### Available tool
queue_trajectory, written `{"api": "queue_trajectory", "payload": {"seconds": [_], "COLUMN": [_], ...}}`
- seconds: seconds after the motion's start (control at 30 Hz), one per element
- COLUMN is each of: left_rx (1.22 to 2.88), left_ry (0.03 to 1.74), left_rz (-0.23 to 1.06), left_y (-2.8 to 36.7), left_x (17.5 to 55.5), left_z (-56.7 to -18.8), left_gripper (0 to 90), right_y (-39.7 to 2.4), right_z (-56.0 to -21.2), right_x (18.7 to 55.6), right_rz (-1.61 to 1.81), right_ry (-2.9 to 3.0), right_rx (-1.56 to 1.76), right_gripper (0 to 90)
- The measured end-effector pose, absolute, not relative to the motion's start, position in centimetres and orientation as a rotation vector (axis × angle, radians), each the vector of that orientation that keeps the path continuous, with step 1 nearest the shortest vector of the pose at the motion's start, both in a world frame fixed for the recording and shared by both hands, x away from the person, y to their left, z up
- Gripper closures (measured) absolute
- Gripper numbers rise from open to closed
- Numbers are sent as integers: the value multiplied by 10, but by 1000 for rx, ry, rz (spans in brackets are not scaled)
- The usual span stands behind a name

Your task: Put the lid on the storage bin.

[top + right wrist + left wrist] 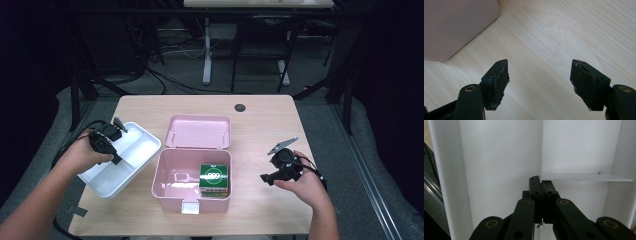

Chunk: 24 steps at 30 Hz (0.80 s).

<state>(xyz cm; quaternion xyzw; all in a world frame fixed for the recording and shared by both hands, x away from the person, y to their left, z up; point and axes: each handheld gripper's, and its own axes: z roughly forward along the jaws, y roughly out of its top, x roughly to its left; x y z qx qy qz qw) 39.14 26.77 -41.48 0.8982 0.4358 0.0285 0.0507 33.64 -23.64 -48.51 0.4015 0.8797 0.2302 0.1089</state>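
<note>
At the left of the high view, the left claw (118, 129) is clenched on the divider (584, 177) of the white tray (131, 155). The right claw (540, 83) is released over the worktop (554, 37).

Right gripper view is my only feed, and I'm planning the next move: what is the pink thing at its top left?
Observer: That is a corner of the pink box. Its lid is open, and a green packet stands inside at the right.
Operator: What is the other hand doing?
Observer: The left gripper has its jaws shut on a divider wall of a white tray.
Operator: Where is that tray?
Observer: It is left of the box, and its near end reaches past the left edge of the table.
</note>
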Motion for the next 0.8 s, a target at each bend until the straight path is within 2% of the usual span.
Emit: {"api": "queue_trajectory", "payload": {"seconds": [0.4,0.8], "left_rx": [2749,2820], "left_ry": [1296,1139], "left_rz": [114,98], "left_y": [266,246], "left_x": [388,384], "left_z": [-384,-371], "left_gripper": [893,893], "right_y": [-236,-234], "right_z": [-486,-488], "right_x": [336,337], "right_rz": [676,673], "right_ry": [2587,2595], "right_rx": [1188,1179], "right_gripper": [306,306]}}
